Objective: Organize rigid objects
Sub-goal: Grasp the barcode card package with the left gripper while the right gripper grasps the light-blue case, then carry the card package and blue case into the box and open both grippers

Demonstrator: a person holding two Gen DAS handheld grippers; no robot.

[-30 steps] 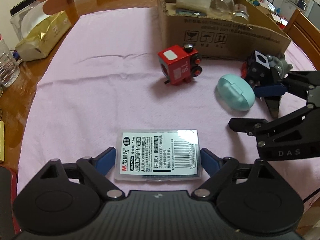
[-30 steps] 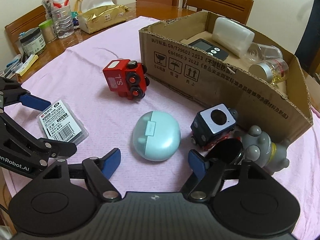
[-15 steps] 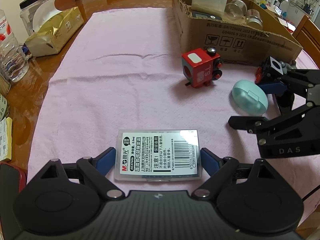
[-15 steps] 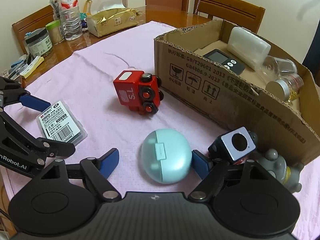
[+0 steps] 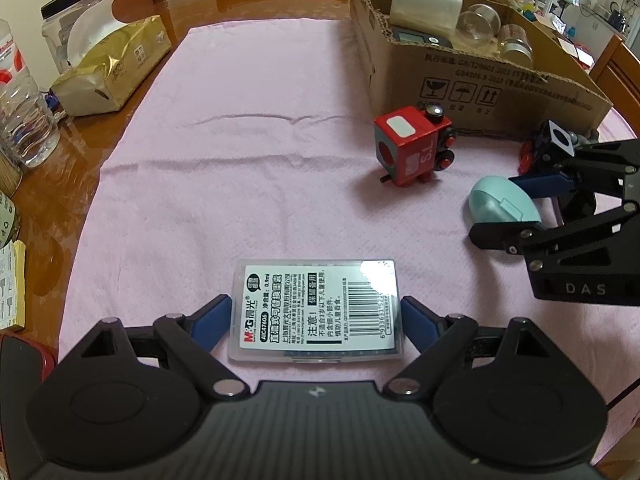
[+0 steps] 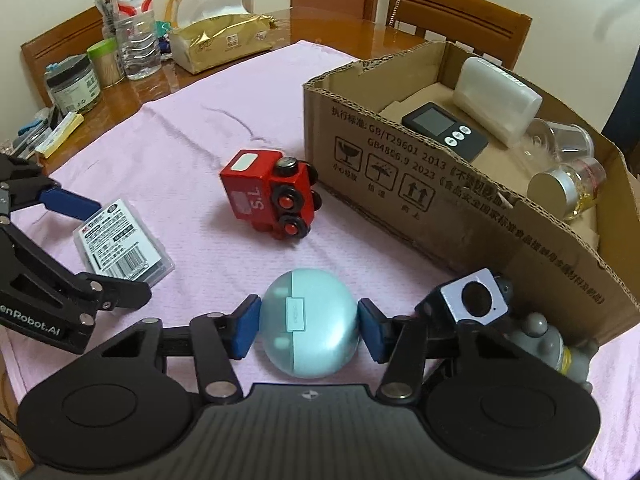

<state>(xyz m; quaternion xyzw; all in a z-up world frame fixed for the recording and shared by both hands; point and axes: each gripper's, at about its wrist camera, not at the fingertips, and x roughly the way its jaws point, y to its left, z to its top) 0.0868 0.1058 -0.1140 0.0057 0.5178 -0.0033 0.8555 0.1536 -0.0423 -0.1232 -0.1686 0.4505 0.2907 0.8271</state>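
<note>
A flat clear plastic case with a barcode label (image 5: 316, 308) lies on the pink cloth between the fingers of my left gripper (image 5: 316, 320); the pads sit at its two sides, whether they press it I cannot tell. It also shows in the right wrist view (image 6: 120, 240). My right gripper (image 6: 308, 326) straddles a light blue oval case (image 6: 308, 328), also seen in the left wrist view (image 5: 500, 208), pads at its sides. A red toy train block (image 6: 268, 196) lies tipped near the cardboard box (image 6: 400, 184).
A black toy block (image 6: 472, 304) and a grey figure (image 6: 548, 344) lie by the box's near corner. The box holds a timer (image 6: 444, 128), a white container and jars. A gold tissue pack (image 5: 108, 72), bottles and jars stand on the wooden table at the left.
My right gripper moved left, off the black toy block and around the light blue case. The left gripper still straddles the labelled case and has shifted with it slightly back from the box.
</note>
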